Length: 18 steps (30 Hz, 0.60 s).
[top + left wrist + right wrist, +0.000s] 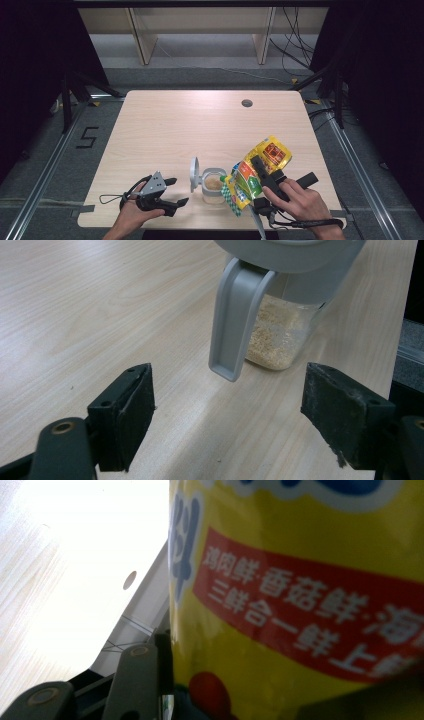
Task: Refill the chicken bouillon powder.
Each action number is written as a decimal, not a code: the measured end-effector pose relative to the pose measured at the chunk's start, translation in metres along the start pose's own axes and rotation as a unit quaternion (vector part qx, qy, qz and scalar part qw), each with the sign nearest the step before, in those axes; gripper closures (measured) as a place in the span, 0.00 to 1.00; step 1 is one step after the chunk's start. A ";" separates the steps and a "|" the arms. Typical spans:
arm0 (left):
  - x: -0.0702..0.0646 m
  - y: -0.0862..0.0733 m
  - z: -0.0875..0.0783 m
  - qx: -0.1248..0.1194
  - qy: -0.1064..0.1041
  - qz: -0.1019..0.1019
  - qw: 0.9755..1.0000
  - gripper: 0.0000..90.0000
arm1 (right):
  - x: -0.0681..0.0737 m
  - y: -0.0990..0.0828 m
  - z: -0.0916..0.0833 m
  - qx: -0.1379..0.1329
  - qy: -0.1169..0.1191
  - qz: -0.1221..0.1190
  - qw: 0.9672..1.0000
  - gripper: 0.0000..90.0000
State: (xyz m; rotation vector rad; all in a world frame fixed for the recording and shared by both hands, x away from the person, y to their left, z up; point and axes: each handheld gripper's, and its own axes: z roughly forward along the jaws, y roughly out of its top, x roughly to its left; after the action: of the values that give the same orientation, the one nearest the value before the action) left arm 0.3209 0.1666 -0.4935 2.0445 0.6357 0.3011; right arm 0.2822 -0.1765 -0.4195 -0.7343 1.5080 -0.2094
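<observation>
While we hold the left gripper [176, 191] low at the lower left of the high view, its jaws stand released with bare bench [165, 130] between them. Just right of it stands the jar [213, 186], near the lower middle, with its grey lid [194, 174] swung up on its left and pale grains inside. Our right gripper [254, 167] is clamped on the yellow pouch [260, 170], which tilts over the jar's right rim, its lower end just beside the opening.
</observation>
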 end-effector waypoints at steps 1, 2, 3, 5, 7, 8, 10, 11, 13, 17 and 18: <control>0.000 0.000 0.000 0.000 0.000 0.000 1.000 0.23 | 0.000 0.000 0.000 -0.002 0.005 0.001 1.000 0.59; 0.000 0.000 0.000 0.002 0.001 -0.001 1.000 0.23 | 0.001 0.000 0.000 0.002 0.000 0.010 1.000 0.59; -0.001 0.000 0.001 -0.003 -0.002 -0.007 1.000 0.23 | 0.000 0.000 0.000 0.000 0.000 0.001 1.000 0.59; -0.003 -0.001 0.002 -0.003 -0.002 -0.020 1.000 0.23 | 0.000 0.000 0.000 0.000 -0.001 0.001 1.000 0.59; -0.001 -0.001 0.002 -0.004 -0.005 -0.008 1.000 0.23 | 0.001 0.000 0.000 0.005 -0.005 0.013 1.000 0.59; -0.002 0.000 0.001 0.001 0.000 -0.011 1.000 0.23 | 0.001 0.001 0.000 0.003 0.003 0.015 1.000 0.59; -0.001 0.000 0.001 -0.004 0.000 -0.012 1.000 0.23 | 0.001 0.001 0.000 0.001 0.005 0.018 1.000 0.59; -0.001 0.000 0.001 -0.003 -0.001 -0.012 1.000 0.23 | 0.001 0.001 0.001 -0.002 0.005 0.015 1.000 0.59; -0.002 -0.001 0.001 -0.003 0.001 -0.019 1.000 0.23 | 0.001 0.002 0.001 -0.001 0.000 0.015 1.000 0.59; -0.002 0.000 0.000 -0.008 -0.001 -0.009 1.000 0.23 | 0.000 0.002 0.000 -0.002 -0.001 0.011 1.000 0.59; -0.001 0.000 0.000 -0.003 0.002 -0.004 1.000 0.23 | 0.000 0.002 0.000 -0.002 0.000 0.010 1.000 0.59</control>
State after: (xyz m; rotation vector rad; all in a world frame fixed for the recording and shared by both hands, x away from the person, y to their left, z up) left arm 0.3203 0.1662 -0.4936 2.0364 0.6435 0.3016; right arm 0.2814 -0.1745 -0.4207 -0.7224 1.5159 -0.1905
